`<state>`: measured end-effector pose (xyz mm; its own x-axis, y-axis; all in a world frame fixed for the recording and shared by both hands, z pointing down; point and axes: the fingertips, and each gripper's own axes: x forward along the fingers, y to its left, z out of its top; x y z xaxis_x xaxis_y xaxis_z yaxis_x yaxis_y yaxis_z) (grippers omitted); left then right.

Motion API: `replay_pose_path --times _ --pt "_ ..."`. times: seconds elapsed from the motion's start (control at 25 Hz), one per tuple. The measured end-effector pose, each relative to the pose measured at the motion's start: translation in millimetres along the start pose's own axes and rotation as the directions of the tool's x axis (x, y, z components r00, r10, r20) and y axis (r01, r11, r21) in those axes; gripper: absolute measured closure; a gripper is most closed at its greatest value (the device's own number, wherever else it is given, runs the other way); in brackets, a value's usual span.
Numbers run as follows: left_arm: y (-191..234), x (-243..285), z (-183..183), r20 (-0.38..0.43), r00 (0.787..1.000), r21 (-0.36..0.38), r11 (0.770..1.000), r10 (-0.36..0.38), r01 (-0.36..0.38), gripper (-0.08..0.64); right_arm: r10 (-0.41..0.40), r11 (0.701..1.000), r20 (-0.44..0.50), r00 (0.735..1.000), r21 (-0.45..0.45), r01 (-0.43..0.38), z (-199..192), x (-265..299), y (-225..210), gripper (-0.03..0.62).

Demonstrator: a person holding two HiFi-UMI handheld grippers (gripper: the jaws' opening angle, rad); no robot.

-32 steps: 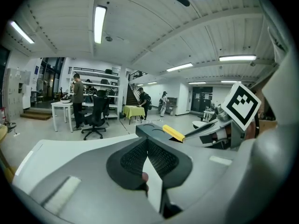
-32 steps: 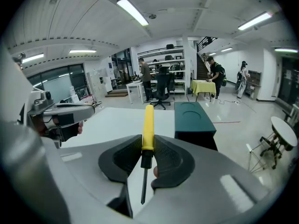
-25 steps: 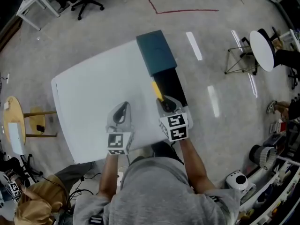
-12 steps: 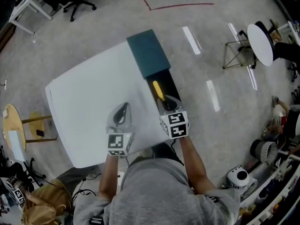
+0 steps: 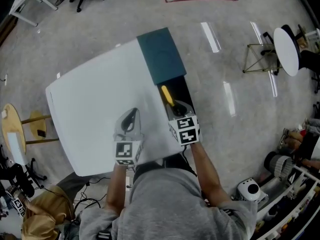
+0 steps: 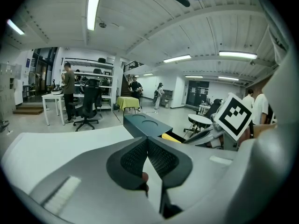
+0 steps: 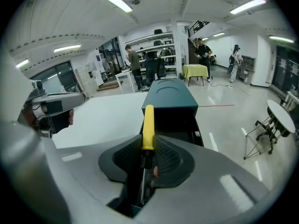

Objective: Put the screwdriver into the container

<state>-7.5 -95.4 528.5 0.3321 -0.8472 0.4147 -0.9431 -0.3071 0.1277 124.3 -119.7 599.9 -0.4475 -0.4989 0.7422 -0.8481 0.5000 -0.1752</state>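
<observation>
- While your right gripper stays out of the way of nothing, its jaws are clamped on the screwdriver, pads pressing at the black collar and shaft just below the yellow handle.
- Long axis runs straight along the gripper's own line: handle forward and away from you, shaft back between the jaws.
- Handle end points at the container, toward its teal lidded half.
- From the head view, the screwdriver sits over the dark open half of the container, close along its left wall, tilted a little up-left.
- You cannot tell there whether the handle is above the rim or already below it.
- Right gripper covers the shaft in that view; only the yellow shows.
- Metal tip runs back into the gripper body in the right gripper view, end lost in shadow.
- Container's open half is too dark to read inside.
- Your left gripper has its jaws together, pads meeting at the tips, nothing between them.
- Left gripper hangs over the white table, beside the right one, apart from the container.
- Left gripper view gives only a yellow sliver beside the container.
</observation>
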Motion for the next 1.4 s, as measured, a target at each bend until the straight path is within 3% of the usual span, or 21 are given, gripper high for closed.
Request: replay_pose_path --times 0.68,1.4 --pt "17 20 -13 -0.048 0.996 -0.034 0.996 0.08 -0.082 0.548 0.072 0.997 -0.122 0.99 0.009 -0.072 -14 53 -7 0.509" --pt "13 16 -9 -0.048 0.994 -0.027 0.995 0.099 -0.1 0.548 0.049 0.999 -0.139 0.989 0.0 -0.05 -23 62 -15 0.508"
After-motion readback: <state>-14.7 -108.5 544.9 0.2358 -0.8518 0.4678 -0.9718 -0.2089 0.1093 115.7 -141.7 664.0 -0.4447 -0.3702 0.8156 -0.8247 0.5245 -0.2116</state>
